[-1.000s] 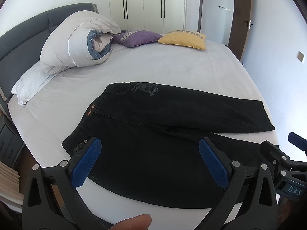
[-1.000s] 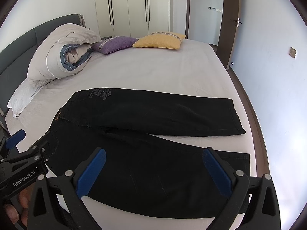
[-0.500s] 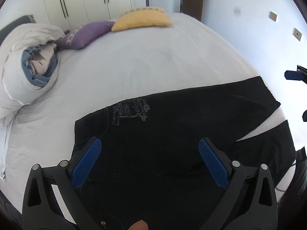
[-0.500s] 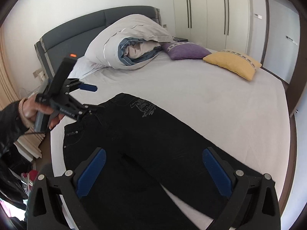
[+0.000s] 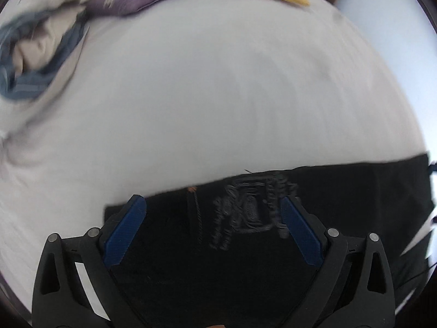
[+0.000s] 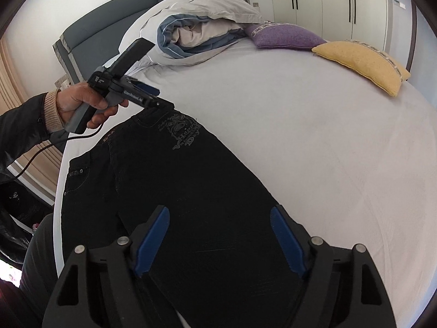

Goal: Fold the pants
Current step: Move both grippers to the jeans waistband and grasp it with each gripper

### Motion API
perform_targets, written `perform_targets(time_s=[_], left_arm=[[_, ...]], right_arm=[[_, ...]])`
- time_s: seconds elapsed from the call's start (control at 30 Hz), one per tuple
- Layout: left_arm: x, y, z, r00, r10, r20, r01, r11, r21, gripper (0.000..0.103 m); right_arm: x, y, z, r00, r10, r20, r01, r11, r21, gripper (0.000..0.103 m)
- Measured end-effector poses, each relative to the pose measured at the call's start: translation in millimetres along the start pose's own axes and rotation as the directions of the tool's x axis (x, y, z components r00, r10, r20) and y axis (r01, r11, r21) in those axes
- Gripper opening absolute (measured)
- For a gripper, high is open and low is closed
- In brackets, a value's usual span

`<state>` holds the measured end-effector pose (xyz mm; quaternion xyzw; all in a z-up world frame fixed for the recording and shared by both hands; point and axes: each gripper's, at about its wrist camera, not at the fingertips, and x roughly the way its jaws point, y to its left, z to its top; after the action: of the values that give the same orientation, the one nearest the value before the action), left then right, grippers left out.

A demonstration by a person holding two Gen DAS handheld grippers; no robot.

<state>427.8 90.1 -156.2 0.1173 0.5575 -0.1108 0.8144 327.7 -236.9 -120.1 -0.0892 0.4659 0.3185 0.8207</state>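
— Since half a second ago both grippers have come closer to the pants (image 6: 174, 191); the left gripper (image 5: 211, 218) now sits low over the waist corner, and its view is blurred.

— Where does the bed (image 6: 314, 136) stand in all this?

— It fills both views, white sheet, with the black pants lying flat on its near left part, waist at the far left, legs running toward the near right.

— And on the far side?

— A rolled duvet (image 6: 196, 27) at the far left by the headboard (image 6: 109, 19), then a purple cushion (image 6: 284, 37) touching a yellow cushion (image 6: 363, 63) to its right.

— The left gripper's fingers?

— Wide apart, blue pads (image 5: 124, 232) over the waistband beside the grey embroidered emblem (image 5: 251, 210). Whether they touch the cloth I cannot tell.

— The right gripper (image 6: 218, 240)?

— Fingers apart too, over a pant leg, holding nothing.

— The hand (image 6: 82, 104)?

— Gripping the left tool's handle at the far left.
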Motion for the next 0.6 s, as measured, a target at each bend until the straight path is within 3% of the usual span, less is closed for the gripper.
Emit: perform_targets(time_s=[0.03,0.1,0.2,0.47,0.6], left_arm=[[9.7,-3.8,3.6,1.0,0.023,-0.019,-0.022,0.998,0.063,0.093],[27.5,-4.1,8.4,0.998,0.003,-0.07,0.005,0.993,0.118,0.082],[47.8,-5.3,11.8,0.991,0.004,-0.132,0.023,0.979,0.201,0.074],[63.8,10.4,20.8,0.982,-0.054,-0.182,0.104,0.956,0.275,0.074],[80.6,14.6,19.4,0.976,-0.035,-0.213,0.101,0.947,0.305,0.076]], right_arm=[[2.1,-3.0,3.9,1.0,0.012,-0.007,-0.012,1.0,-0.003,0.075],[7.5,-4.7,10.5,0.999,0.029,-0.013,-0.029,1.0,-0.008,0.071],[11.8,-5.3,13.2,0.998,0.056,-0.026,-0.057,0.998,-0.031,0.069],[26.2,-12.5,7.6,0.992,0.089,-0.087,-0.091,0.995,-0.029,0.067],[32.5,-19.7,5.8,0.991,0.091,-0.096,-0.093,0.996,-0.014,0.062]])
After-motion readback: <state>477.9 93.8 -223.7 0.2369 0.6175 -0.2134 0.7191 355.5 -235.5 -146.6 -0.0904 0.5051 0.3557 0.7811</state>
